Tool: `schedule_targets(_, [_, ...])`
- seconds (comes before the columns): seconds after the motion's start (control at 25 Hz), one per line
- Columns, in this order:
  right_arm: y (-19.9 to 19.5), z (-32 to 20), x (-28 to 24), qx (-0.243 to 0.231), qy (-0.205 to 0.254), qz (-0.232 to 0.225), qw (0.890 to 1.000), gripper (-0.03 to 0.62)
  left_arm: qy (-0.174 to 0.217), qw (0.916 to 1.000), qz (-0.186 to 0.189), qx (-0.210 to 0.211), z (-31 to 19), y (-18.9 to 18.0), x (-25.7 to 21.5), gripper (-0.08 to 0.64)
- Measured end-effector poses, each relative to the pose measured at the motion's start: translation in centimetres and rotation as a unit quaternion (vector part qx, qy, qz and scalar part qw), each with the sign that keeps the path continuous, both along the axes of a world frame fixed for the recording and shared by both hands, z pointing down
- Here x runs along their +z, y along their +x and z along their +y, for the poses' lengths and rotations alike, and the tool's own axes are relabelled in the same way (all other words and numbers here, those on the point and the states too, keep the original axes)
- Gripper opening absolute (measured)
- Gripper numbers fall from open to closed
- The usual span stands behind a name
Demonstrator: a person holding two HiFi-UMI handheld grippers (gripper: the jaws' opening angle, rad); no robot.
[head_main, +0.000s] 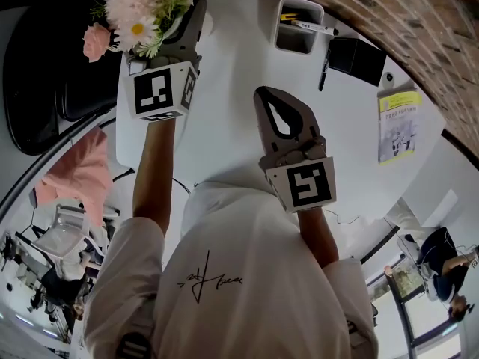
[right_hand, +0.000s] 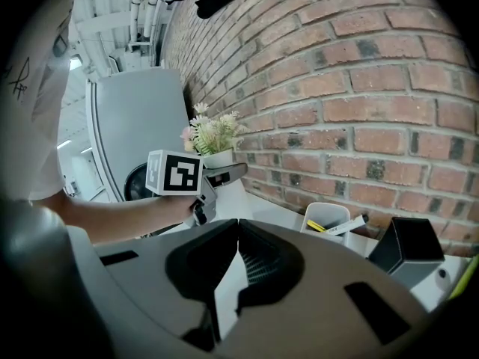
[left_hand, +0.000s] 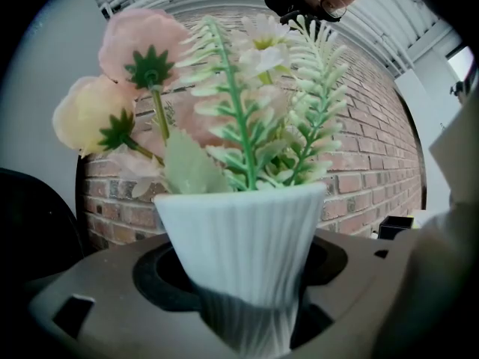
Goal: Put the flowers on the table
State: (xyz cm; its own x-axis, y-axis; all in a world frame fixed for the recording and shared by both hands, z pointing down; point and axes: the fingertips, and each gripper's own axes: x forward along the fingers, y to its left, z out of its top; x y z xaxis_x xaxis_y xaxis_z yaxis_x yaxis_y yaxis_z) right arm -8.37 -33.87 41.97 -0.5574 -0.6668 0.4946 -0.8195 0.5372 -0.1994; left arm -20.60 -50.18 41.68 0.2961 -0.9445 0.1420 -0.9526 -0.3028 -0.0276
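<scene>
At the far left of the head view a black chair [head_main: 41, 81] and a pink cloth [head_main: 81, 172] lie beyond the tabletop's [head_main: 224, 66] curved left edge. Just inside that edge, at the upper left of the frame, my left gripper [head_main: 193, 19] is clenched on the ribbed white pot [left_hand: 239, 253] that holds the flowers [head_main: 138, 6]. The jaws press its lower part from both sides. I cannot tell whether its base touches the tabletop.

The pot stands roughly upright with a slight lean. Its long axis runs from the base between the jaws up to the blooms, which fan out past the rim toward the upper left.

To the right of the pot the white surface is bare across the middle of the frame. My right gripper [head_main: 263, 96] hovers over that stretch, jaws pressed together with nothing between them.

Further right, at the top of the frame, stands a white pen holder [head_main: 298, 28]. Beside it lie a dark pen [head_main: 323, 73] and a black box [head_main: 358, 60]. A booklet [head_main: 399, 124] lies near the right edge. The brick wall [head_main: 419, 21] closes off the upper right, close behind these things, so the open room is in the centre and toward me.
</scene>
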Motion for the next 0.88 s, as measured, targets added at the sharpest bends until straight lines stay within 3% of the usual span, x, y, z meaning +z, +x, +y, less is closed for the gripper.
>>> schedule_targets(0.88, [0.7,1.1,0.7,0.002,-0.023,0.013,1.0,0.025,0.027,0.9993,-0.026,0.003,0.4,0.3,-0.4,0.351])
